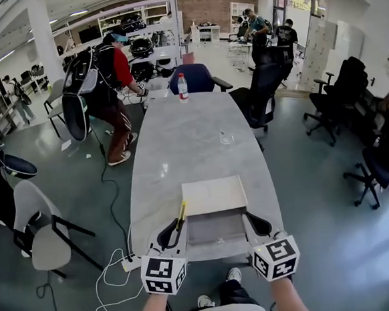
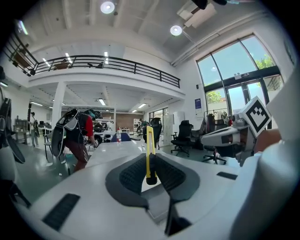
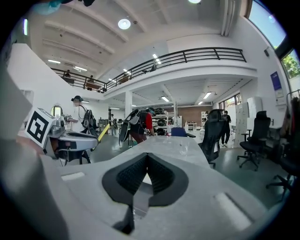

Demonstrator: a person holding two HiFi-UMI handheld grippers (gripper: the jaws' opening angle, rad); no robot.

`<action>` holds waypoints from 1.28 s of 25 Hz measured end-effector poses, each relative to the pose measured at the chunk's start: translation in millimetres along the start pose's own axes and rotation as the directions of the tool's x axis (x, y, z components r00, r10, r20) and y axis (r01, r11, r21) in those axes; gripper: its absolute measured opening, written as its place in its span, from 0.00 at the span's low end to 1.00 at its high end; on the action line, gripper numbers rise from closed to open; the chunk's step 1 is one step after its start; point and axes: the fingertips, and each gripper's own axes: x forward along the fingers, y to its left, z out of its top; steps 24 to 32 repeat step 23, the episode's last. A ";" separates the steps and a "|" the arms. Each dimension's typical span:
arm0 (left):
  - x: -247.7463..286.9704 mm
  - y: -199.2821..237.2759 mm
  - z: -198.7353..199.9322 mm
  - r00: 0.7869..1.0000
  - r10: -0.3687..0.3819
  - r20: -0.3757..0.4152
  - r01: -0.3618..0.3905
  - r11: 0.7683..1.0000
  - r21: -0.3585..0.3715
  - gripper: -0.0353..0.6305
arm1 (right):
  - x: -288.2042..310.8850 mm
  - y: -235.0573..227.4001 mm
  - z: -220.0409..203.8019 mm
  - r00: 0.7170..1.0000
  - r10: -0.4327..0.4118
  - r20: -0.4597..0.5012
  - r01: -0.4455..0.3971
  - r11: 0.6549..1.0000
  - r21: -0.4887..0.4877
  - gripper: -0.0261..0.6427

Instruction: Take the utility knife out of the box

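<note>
Utility knife [image 2: 149, 149] clenched between the left gripper's [image 2: 150, 157] jaws, its yellow body projecting beyond them; right gripper's [image 3: 147, 157] jaws pressed together, empty; cardboard box [image 1: 214, 195] between both jaw pairs.

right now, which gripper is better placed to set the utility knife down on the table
Left. The left gripper is clamped on the yellow utility knife, held by the open box's left edge with bare table beside it. The right gripper is shut and empty at the box's right side.
</note>
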 end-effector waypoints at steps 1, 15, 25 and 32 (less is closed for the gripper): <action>-0.3 -0.5 0.2 1.000 0.000 0.002 0.000 1.000 -0.003 0.14 | -1.6 -0.5 0.2 1.000 -0.002 0.003 0.002 1.000 0.001 0.05; 2.8 -5.7 -8.6 1.000 -0.009 -0.017 0.009 0.999 -0.033 0.15 | -7.5 -3.7 -2.8 1.000 -0.007 0.008 0.006 1.000 0.011 0.05; 8.6 -3.6 -5.9 1.000 -0.010 -0.017 0.010 0.999 -0.039 0.14 | -3.6 -6.0 0.0 1.000 -0.005 0.007 0.005 1.000 0.011 0.05; 8.6 -3.6 -5.9 1.000 -0.010 -0.017 0.010 0.999 -0.039 0.14 | -3.6 -6.0 0.0 1.000 -0.005 0.007 0.005 1.000 0.011 0.05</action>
